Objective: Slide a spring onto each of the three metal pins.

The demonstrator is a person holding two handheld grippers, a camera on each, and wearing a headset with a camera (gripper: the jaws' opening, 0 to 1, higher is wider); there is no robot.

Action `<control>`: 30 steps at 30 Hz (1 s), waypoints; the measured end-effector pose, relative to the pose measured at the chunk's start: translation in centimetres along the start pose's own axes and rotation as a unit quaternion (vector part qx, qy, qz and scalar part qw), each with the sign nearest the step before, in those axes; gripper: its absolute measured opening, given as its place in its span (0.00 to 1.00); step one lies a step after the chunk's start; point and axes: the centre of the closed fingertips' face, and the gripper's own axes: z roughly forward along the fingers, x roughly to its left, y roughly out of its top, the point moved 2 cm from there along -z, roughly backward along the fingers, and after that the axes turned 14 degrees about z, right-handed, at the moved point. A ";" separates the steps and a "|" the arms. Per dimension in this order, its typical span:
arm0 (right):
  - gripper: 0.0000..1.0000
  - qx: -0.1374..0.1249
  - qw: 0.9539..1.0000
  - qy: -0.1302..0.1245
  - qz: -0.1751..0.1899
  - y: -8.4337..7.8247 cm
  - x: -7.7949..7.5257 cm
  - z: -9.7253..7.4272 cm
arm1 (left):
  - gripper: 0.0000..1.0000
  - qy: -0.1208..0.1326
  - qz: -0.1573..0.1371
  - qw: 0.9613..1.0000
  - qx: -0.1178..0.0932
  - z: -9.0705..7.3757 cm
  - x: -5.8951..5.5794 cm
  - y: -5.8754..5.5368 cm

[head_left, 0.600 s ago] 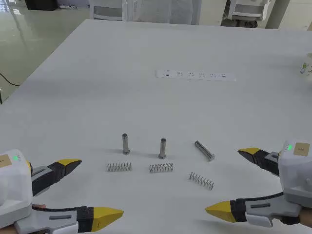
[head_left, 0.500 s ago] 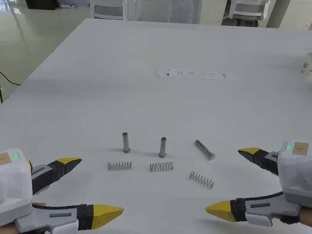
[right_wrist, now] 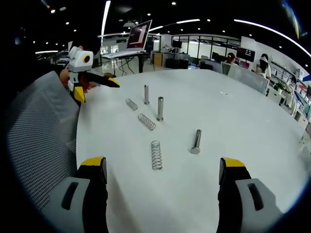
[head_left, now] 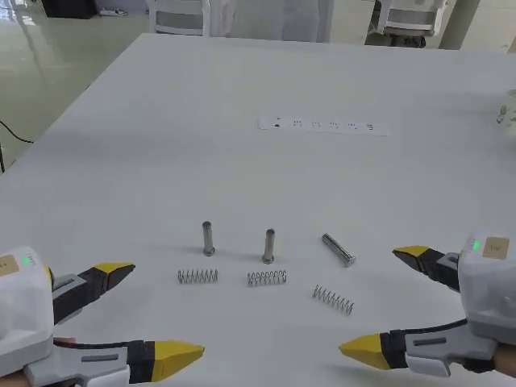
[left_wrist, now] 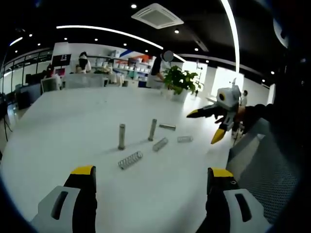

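Three springs (head_left: 266,278) lie on the counter (head_left: 242,161) just in front of the pins (head_left: 268,245), two upright, one flat. Both the left tool (head_left: 167,308) and right tool (head_left: 368,299) gape wide, empty. A clumsy pinch probably squirts a spring away or topples a pin.

We find no writing that can be read. The tan left sticker (head_left: 8,264) on the white body of the left gripper (head_left: 161,309), near left, carries marks too small to make out. The same goes for the tan right sticker (head_left: 498,247) on the right gripper (head_left: 369,299), near right. The white socket strip (head_left: 322,125), far across the table (head_left: 161,121), bears dark marks, none legible.
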 end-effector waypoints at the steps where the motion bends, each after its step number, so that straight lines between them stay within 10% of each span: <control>1: 0.96 0.000 1.000 0.000 0.000 0.0 0.0 0.0 | 0.91 0.000 0.000 1.000 0.000 0.0 0.0 0.0; 30: 0.96 0.001 1.000 0.000 0.003 -0.2 -0.2 0.1 | 0.91 0.004 -0.002 1.000 -0.001 0.0 0.1 0.0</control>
